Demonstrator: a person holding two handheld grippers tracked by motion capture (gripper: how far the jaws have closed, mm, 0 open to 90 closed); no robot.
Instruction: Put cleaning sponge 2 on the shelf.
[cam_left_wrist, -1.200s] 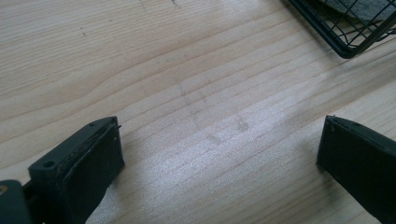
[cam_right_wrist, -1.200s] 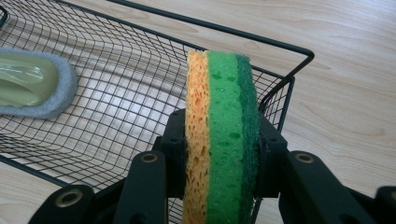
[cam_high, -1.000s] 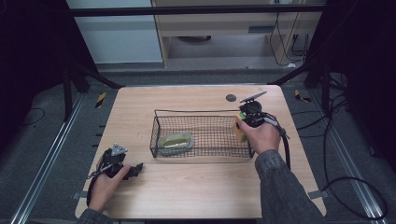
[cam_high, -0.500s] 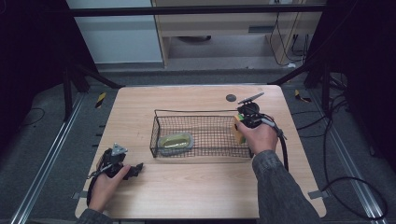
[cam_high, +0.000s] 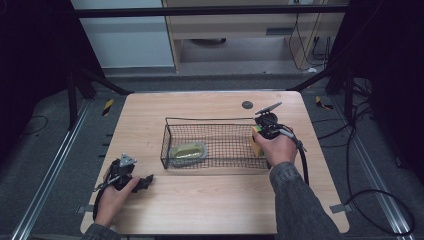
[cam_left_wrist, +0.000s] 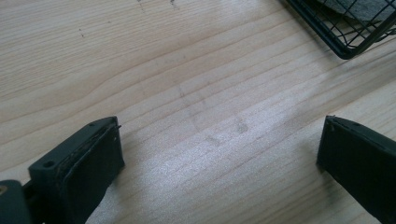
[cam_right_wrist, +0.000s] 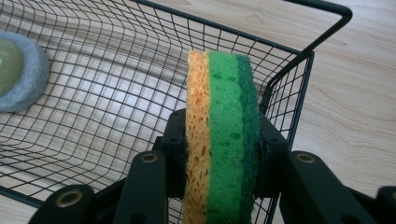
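At the right end of the wire basket (cam_high: 215, 145), the right claw (cam_right_wrist: 219, 154) pinches a sponge (cam_right_wrist: 222, 140) upright, over the basket's inner corner, bare mesh directly beneath it. The left claw (cam_left_wrist: 219, 154) rests wide open and empty on the worktop (cam_high: 210, 205), well apart.

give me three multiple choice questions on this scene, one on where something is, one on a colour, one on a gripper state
1. Where is the sponge?
A. flat on the table
B. in the right gripper, over the wire basket
C. under the basket

2. What colours are its layers?
A. orange, light green, dark green
B. blue and white
C. all yellow

3. How is the left gripper?
A. shut on a scrub pad
B. shut on the basket rim
C. open over bare table

Answers:
1 B, its jaws clamp the sponge upright above the mesh.
2 A, three bands show in the right gripper view.
3 C, its jaws stand wide apart with wood between.
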